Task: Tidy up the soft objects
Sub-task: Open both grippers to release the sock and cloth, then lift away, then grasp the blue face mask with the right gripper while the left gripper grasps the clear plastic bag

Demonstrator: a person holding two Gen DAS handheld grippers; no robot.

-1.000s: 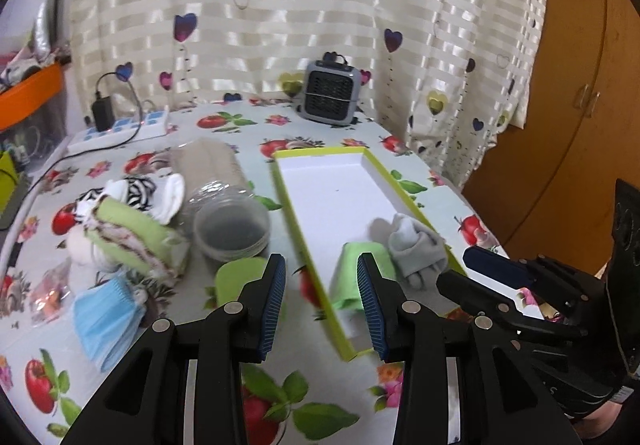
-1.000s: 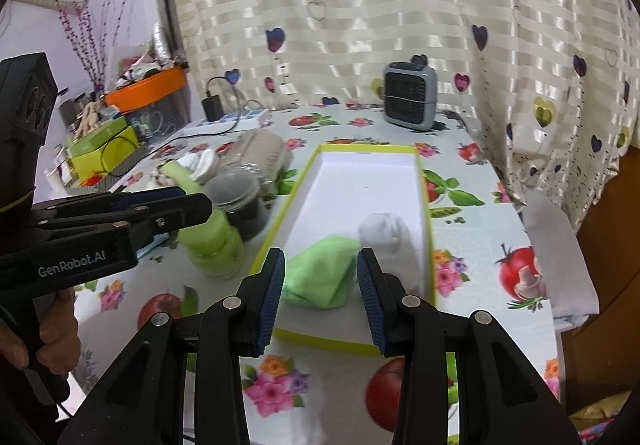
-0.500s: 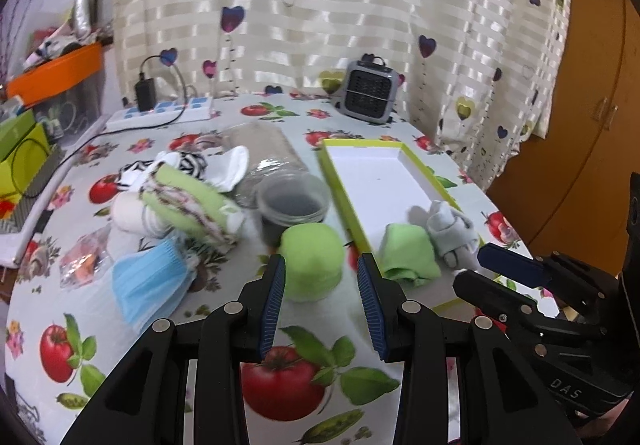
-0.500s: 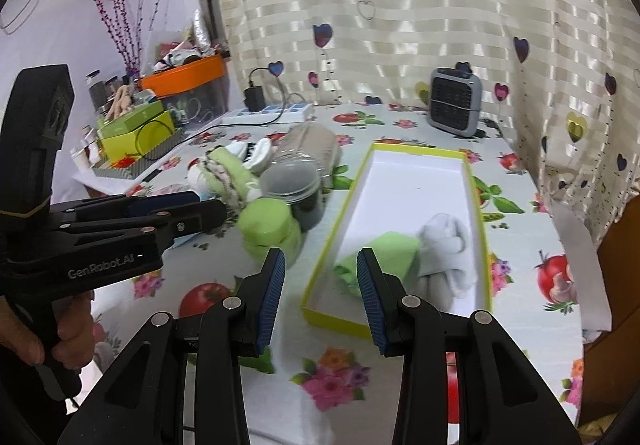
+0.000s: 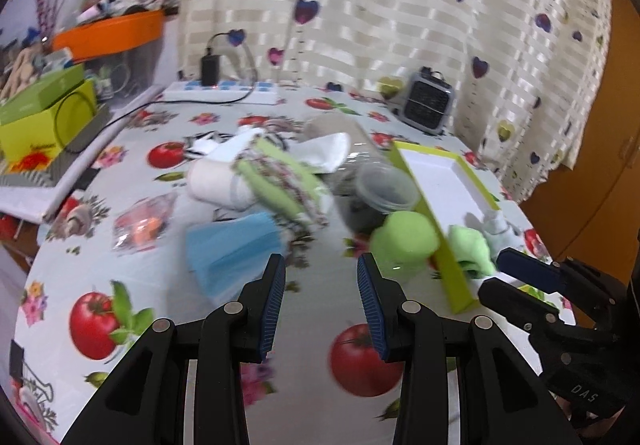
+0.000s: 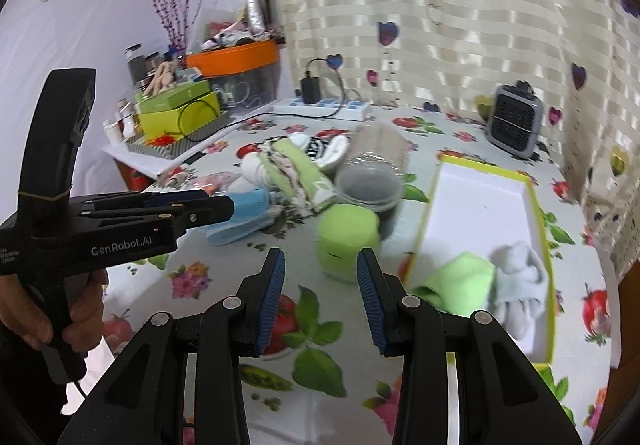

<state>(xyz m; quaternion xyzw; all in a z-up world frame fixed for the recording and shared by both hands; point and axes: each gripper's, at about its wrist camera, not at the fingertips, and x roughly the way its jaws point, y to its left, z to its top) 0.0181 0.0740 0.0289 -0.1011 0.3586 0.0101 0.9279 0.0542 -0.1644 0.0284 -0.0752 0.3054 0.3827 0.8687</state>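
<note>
A yellow-rimmed white tray [image 6: 536, 205] [image 5: 444, 241] holds a green cloth [image 6: 460, 281] [image 5: 472, 249] and a grey sock [image 6: 520, 269] [image 5: 496, 223]. A green rolled cloth [image 6: 346, 237] [image 5: 404, 241] lies on the table left of the tray. A blue face mask [image 5: 232, 245] [image 6: 248, 211] and a pile of socks [image 5: 272, 173] [image 6: 292, 165] lie farther left. My left gripper [image 5: 320, 297] is open and empty, above the table near the mask. My right gripper [image 6: 320, 293] is open and empty, in front of the green roll.
A clear plastic jar [image 5: 368, 173] [image 6: 372, 173] lies on its side between the pile and the tray. A small grey heater [image 5: 428, 107] [image 6: 514, 125] and a power strip [image 5: 224, 91] sit at the back. Boxes and an orange bin [image 6: 236, 57] stand at the far left.
Both grippers have swung left, away from the tray, toward the green roll, mask and sock pile. Both stay open and empty.
</note>
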